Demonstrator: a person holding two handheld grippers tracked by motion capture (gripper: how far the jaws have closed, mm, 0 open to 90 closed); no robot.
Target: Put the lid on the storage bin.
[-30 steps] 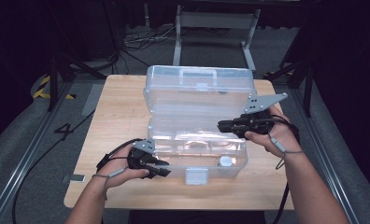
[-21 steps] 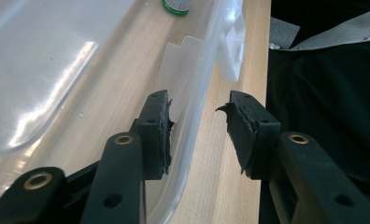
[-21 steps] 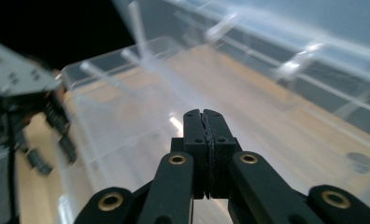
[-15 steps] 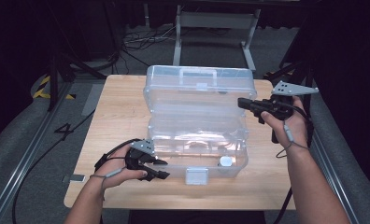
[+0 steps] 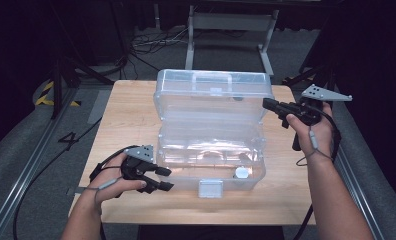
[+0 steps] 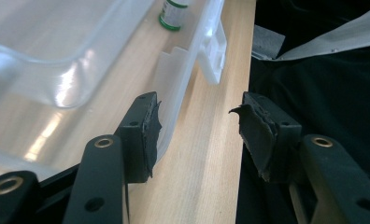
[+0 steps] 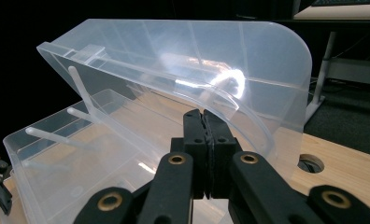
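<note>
The left gripper (image 5: 167,179) sits at the near left corner of the clear plastic box (image 5: 211,150), which stands in the middle of the wooden table (image 5: 131,110) with its lid (image 5: 213,95) raised. Its jaws have just been opening; they stand apart with nothing pinched between them, one pad (image 6: 148,133) just beside the box's front wall, touching or not I cannot tell. The right gripper (image 5: 267,103), clenched on nothing, hovers at the lid's right end. A small green-capped bottle (image 6: 174,13) inside the box is cut off at the frame's top edge.
</note>
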